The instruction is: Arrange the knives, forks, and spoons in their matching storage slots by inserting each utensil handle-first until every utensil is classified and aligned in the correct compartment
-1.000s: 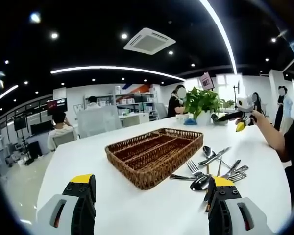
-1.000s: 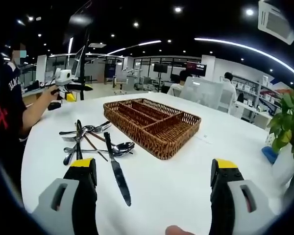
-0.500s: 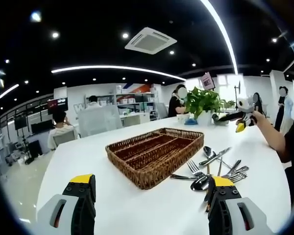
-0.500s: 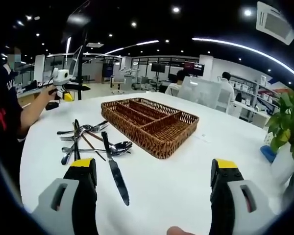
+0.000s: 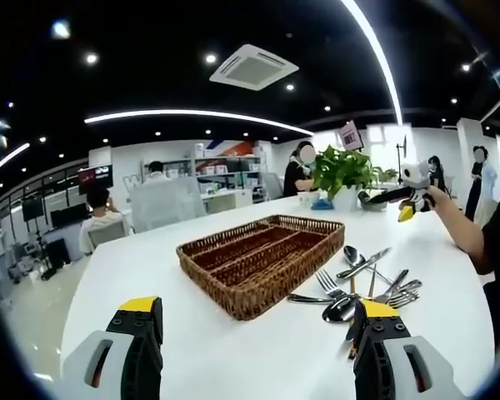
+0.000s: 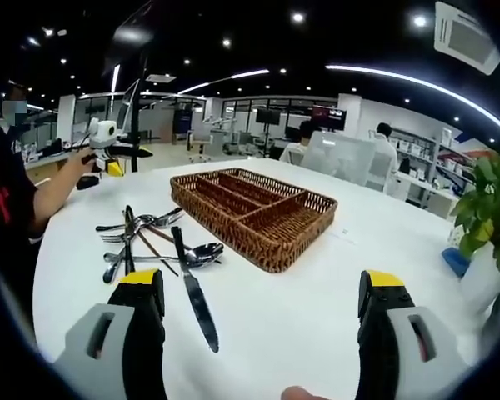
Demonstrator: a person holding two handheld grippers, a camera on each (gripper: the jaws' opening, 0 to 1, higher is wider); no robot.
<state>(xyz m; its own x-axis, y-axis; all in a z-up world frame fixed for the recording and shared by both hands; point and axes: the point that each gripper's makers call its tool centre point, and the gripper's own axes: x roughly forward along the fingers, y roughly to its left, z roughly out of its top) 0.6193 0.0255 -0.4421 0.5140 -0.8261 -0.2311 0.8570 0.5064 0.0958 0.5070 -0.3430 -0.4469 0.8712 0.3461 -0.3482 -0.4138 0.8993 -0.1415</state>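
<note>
Since nothing is sorted yet, my right gripper and left gripper hover spread and empty, knife at eleven o'clock beside the wicker tray.

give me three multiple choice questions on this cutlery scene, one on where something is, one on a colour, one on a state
1. In the right gripper view, where does the cutlery pile lie relative to the wicker tray?
A. inside the tray
B. on the table to the left of the tray
C. on a chair

2. What colour are the tips of the gripper fingers?
A. yellow
B. blue
C. green

3. What state is the right gripper in?
A. shut on a fork
B. shut on a spoon
C. open, holding nothing

Answers:
1. B: the knife, forks and spoons rest on the white table left of the tray, whose slots look empty.
2. A: yellow caps sit on the black fingers in both views.
3. C: its fingers stand wide apart with only bare table between them.
</note>
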